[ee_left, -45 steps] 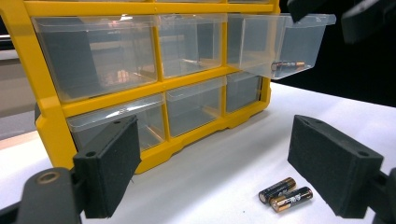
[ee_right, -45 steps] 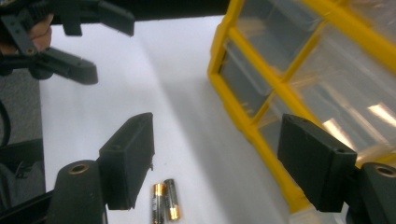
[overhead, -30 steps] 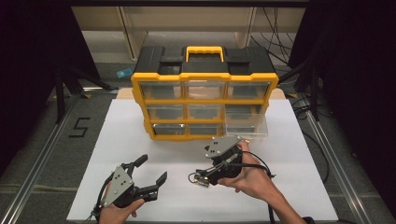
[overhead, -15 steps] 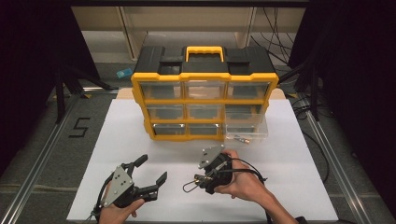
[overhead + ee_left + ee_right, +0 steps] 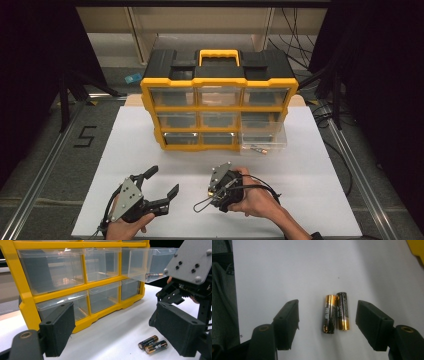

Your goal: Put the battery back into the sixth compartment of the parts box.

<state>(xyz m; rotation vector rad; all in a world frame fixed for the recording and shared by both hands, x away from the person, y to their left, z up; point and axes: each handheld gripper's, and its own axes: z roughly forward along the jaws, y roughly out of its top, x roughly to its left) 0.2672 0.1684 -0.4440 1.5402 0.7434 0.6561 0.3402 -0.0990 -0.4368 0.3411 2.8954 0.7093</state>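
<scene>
The right gripper (image 5: pixel 327 322) hangs over the white table (image 5: pixel 274 270) with its jaws spread wide, and the two batteries (image 5: pixel 336 313) lie side by side between them, touching along their length. In the right gripper view their long axis runs roughly parallel to the jaw faces, away from the camera, so a straight closing would squeeze both across their width at once; taking just one calls, I judge, for a sideways shift so that one jaw drops into the seam or outside a single cell. The batteries point opposite ways, gold end near on one, far on the other. From the high view the right gripper (image 5: pixel 222 187) sits tilted down at the table, in the right hand (image 5: pixel 255 200). The left gripper (image 5: pixel 150 192) rests to its left with jaws also spread and holding nothing; in the left gripper view the batteries (image 5: pixel 153 344) lie just beside its right-side jaw, but the right gripper is plainly the nearer and better placed. Farther ahead stands the yellow organizer (image 5: pixel 220 112), and its lower right drawer (image 5: pixel 263 140) is pulled out with one battery (image 5: pixel 259 148) already lying inside, which looks like where these two are bound.
</scene>
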